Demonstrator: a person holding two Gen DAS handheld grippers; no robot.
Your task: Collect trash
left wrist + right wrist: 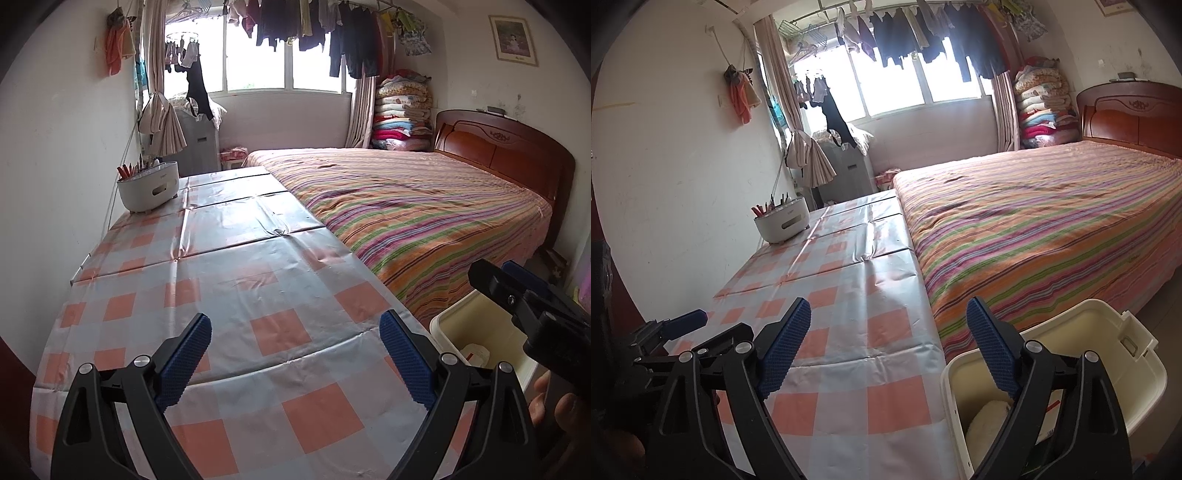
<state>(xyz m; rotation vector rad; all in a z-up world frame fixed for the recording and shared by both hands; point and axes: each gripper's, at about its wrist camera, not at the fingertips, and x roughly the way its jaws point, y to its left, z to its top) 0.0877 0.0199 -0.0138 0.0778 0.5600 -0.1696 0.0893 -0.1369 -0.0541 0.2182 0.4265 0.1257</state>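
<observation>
My left gripper is open and empty above the table with the orange-and-grey checked cloth. My right gripper is open and empty, over the table's right edge beside a cream plastic bin. The bin stands on the floor between table and bed and holds white crumpled trash; it also shows in the left wrist view with a white item inside. The right gripper shows at the right of the left wrist view, and the left gripper at the left of the right wrist view.
A white round holder with utensils stands at the table's far left by the wall. A bed with a striped cover runs along the table's right side. A window with hanging clothes is at the back.
</observation>
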